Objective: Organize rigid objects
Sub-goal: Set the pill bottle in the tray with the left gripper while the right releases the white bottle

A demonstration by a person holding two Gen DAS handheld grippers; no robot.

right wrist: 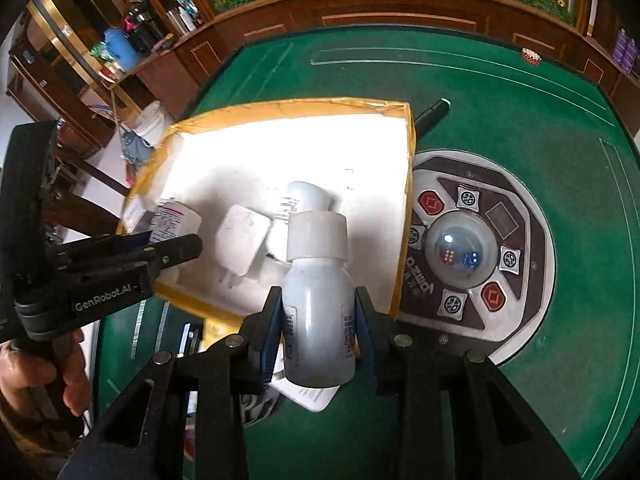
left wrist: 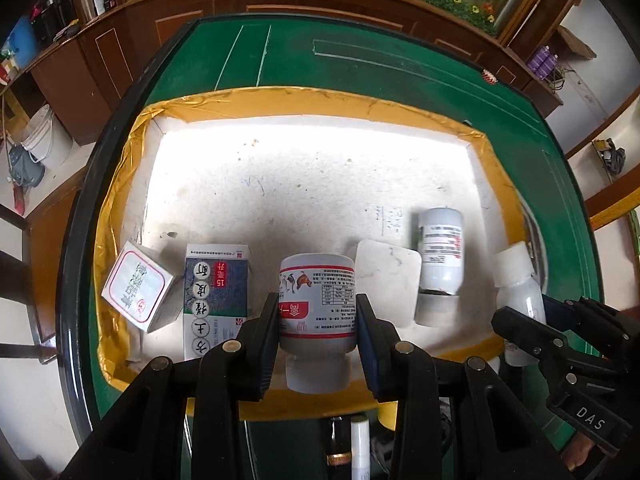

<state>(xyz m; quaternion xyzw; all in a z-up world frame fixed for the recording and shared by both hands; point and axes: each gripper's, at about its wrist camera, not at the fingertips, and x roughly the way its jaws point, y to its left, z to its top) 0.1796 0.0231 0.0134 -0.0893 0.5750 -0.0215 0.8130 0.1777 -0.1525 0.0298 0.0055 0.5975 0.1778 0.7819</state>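
A white foam box with a yellow taped rim [left wrist: 280,100] sits on the green table. My left gripper [left wrist: 318,316] is shut on a white bottle with a red-striped label [left wrist: 316,304], held over the box's near edge, cap toward me. My right gripper [right wrist: 319,316] is shut on a plain white bottle with a white cap [right wrist: 318,300], cap pointing away, over the box's near right corner; this bottle also shows in the left wrist view [left wrist: 520,296]. In the box lie two cartons [left wrist: 216,292] [left wrist: 138,286], a white plug adapter [left wrist: 386,280] and another white bottle [left wrist: 440,256].
A round dice console [right wrist: 480,248] is set in the green table right of the box. A black pen-like thing [right wrist: 432,114] lies behind the box. A white tube [left wrist: 359,446] lies on the table below my left gripper. Wooden cabinets line the far side.
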